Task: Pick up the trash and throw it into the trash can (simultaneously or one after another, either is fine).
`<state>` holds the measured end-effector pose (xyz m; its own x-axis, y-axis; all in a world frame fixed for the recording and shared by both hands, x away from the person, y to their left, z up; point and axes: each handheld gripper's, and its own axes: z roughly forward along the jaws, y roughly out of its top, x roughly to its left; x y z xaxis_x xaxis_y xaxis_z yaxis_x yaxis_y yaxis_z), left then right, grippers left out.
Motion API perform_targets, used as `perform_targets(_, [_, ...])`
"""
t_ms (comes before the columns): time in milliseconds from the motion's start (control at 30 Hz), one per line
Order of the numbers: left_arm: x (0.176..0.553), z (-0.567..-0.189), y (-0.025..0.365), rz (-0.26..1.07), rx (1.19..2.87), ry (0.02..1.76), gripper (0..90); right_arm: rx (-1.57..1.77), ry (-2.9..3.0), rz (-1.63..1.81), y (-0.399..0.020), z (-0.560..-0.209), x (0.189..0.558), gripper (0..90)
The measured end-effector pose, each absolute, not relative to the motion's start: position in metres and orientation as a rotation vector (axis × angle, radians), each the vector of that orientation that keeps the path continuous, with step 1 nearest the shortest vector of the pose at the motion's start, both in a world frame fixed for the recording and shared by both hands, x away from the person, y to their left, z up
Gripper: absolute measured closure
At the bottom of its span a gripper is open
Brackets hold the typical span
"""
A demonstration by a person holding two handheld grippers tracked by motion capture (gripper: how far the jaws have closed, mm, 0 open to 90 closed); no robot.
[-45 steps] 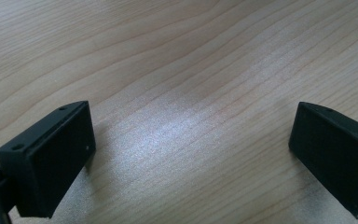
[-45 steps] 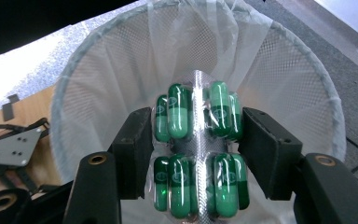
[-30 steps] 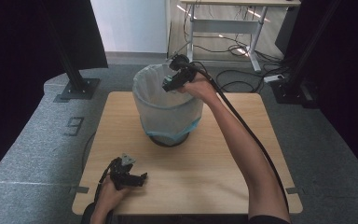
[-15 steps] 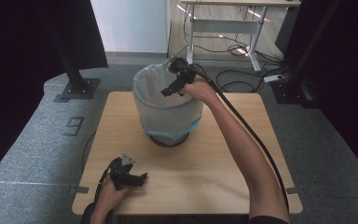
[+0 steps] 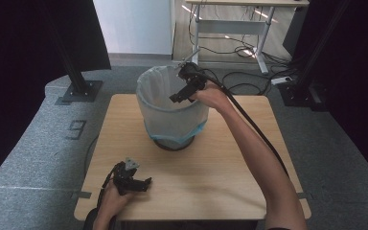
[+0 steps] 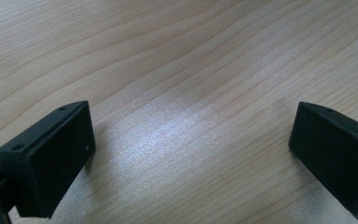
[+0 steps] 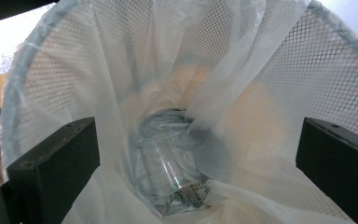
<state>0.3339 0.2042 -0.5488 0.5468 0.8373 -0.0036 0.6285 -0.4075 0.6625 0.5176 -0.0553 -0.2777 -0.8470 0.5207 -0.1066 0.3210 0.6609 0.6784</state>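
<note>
Right gripper: held over the mouth of the waste bin at the far middle of the table, pointing down into it. Its jaws have just been opening and now stand wide apart with nothing between them. In the right gripper view the two black jaws frame the inside of the bin, a mesh basket lined with a thin white bag. At the bottom of the bag lies a clear plastic bottle, on its side, with a printed label at the near end. The bottle is well below the jaws and not touched by them.

Left gripper: resting low at the near left corner of the table, held in the person's left hand. In the left gripper view its jaws are spread wide over bare wood, gripping nothing.

The bin stands upright on a dark round base. The bag's edge is folded over the rim and hangs down the outside, with a blue band showing near the foot. The person's right forearm reaches across the table to the bin, and a black cable trails back along it.
</note>
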Motion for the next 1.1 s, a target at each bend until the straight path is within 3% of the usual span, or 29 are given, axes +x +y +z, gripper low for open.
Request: perform_targets(1100, [0.334, -0.549, 0.204, 0.44, 2.168, 1.178, 0.0, 0.717, 2.51, 1.038, -0.117, -0.267, 0.48, 0.0])
